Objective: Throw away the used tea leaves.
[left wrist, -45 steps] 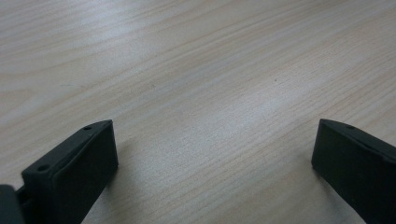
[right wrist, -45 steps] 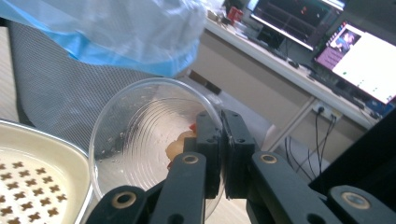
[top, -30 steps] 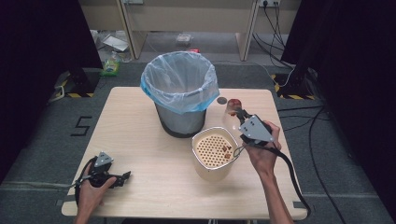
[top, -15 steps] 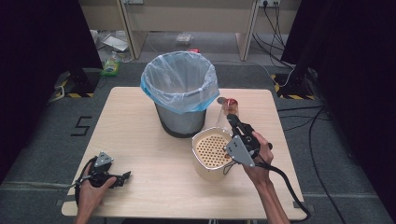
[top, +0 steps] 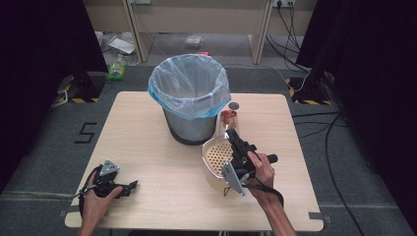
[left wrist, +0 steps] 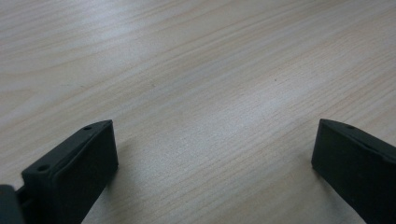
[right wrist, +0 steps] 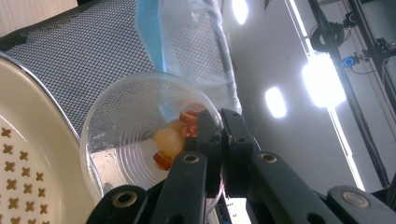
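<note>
Right gripper point(right wrist: 220, 140) fingers pinch the clear plastic cup's point(right wrist: 140, 135) rim – tilted over the colander point(top: 216, 157); left gripper point(left wrist: 215, 172) fingers apart.

table: light wood-grain table point(top: 147, 137) in the middle of the high view, standing on a grey floor point(top: 54, 147)
back centre of the table: mesh waste bin point(top: 189, 125) lined with a pale blue bag, standing upright
just right of the bin: small dark round lid point(top: 234, 105) lying flat, toward the upper right of the tabletop
right of centre: cream strainer bowl point(top: 214, 160) with a holed bottom, sitting just in front of the bin
lower left corner: left gripper point(top: 132, 185) resting on the tabletop, jaws spread wide over bare wood
floor: a painted number at the left of the table, cables at the right
</note>
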A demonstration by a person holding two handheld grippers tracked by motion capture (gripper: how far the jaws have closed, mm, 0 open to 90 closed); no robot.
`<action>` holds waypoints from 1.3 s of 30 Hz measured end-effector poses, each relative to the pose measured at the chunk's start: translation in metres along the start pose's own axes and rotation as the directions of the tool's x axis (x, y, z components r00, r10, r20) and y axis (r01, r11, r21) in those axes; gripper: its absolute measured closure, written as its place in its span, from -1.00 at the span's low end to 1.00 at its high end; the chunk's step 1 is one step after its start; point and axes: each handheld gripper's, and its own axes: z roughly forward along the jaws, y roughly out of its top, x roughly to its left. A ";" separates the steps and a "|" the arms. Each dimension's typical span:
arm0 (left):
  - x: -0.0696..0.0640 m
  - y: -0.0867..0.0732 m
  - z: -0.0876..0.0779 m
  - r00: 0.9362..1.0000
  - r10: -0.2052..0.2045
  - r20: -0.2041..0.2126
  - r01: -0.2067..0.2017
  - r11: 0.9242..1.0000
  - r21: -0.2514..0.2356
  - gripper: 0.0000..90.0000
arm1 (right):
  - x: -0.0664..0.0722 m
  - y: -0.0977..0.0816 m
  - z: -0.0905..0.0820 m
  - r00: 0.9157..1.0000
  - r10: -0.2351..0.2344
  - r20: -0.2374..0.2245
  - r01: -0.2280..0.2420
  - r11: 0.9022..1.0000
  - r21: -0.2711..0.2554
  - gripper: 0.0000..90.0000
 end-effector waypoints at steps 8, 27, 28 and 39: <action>0.000 0.000 0.000 1.000 0.000 0.000 0.000 1.000 0.000 -1.00 | -0.005 0.002 -0.005 0.994 -0.039 0.103 0.039 0.999 0.008 0.96; 0.000 0.000 0.000 1.000 -0.001 0.000 0.001 1.000 -0.001 -1.00 | 0.010 0.000 0.006 0.974 -0.163 0.159 0.158 0.986 0.047 0.96; 0.000 0.000 0.000 1.000 -0.002 0.000 0.002 1.000 -0.001 -1.00 | 0.009 0.001 0.005 0.972 -0.168 0.166 0.163 0.986 0.043 0.96; 0.000 0.000 0.000 1.000 0.000 0.000 0.000 1.000 0.000 -1.00 | 0.001 0.004 0.003 0.969 -0.151 0.195 0.148 0.989 0.028 0.96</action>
